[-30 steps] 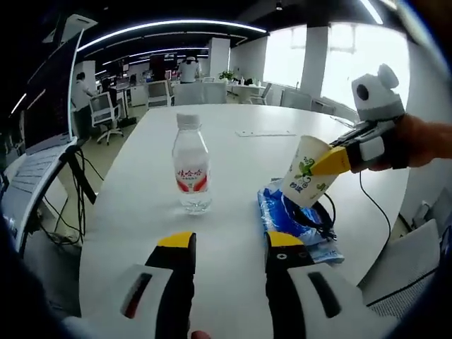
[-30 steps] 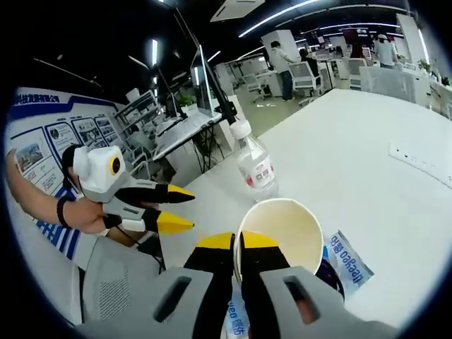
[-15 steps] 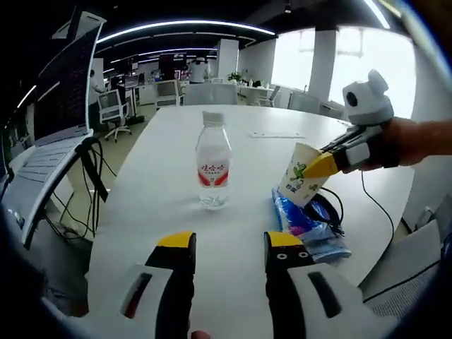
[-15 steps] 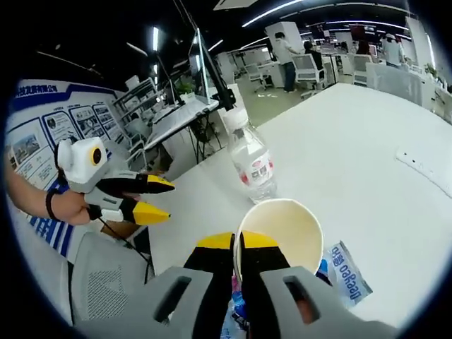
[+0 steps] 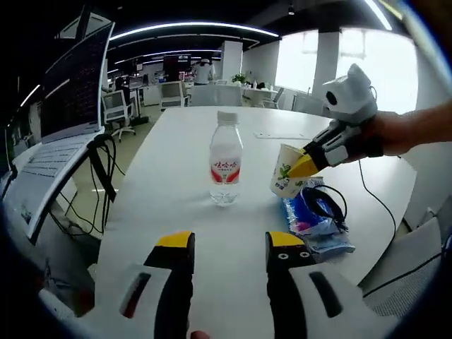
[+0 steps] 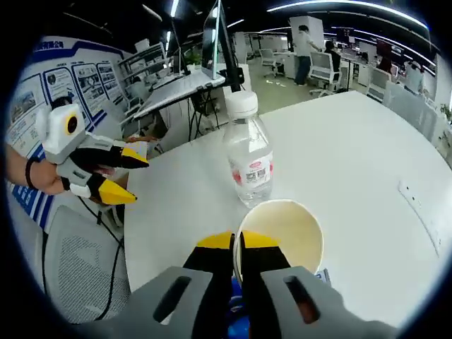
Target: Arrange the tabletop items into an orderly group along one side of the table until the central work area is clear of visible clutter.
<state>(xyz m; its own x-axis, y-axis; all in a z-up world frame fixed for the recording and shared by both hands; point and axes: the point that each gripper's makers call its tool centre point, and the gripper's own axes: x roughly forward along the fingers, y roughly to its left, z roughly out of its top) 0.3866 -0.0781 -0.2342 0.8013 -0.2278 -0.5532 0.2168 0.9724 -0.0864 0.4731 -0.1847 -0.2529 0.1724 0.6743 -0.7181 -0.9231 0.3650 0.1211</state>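
Open-plan office all round, strip lights overhead and desks with chairs far behind, and in the middle a wide white counter (image 5: 176, 162) carrying just a few things. Nearest the action is the paper cup (image 5: 288, 171), lifted clear of the surface and tilted. The right gripper (image 5: 305, 166) has its fingers closed on the cup's rim, one inside the wall and one outside, which is why the cup hangs at an angle rather than upright. In the right gripper view the cup's mouth (image 6: 279, 236) gapes open, and it looks empty, a bare pale interior.

Just beside it stands the water bottle (image 5: 225, 169), upright, white cap on, red label, clear and seemingly full of water; the cup hangs close to it without touching, as far as I can tell. On the cup's other side lies a blue packet (image 5: 311, 219), flat near the counter's edge, with a black cable (image 5: 326, 201) looped over it. My guess is the cup is being carried to sit with these, so the group forms on this side.

The left gripper (image 5: 224, 248) hovers low over bare counter, its fingers parted wide and holding nothing, well short of the bottle, seemingly waiting its turn.
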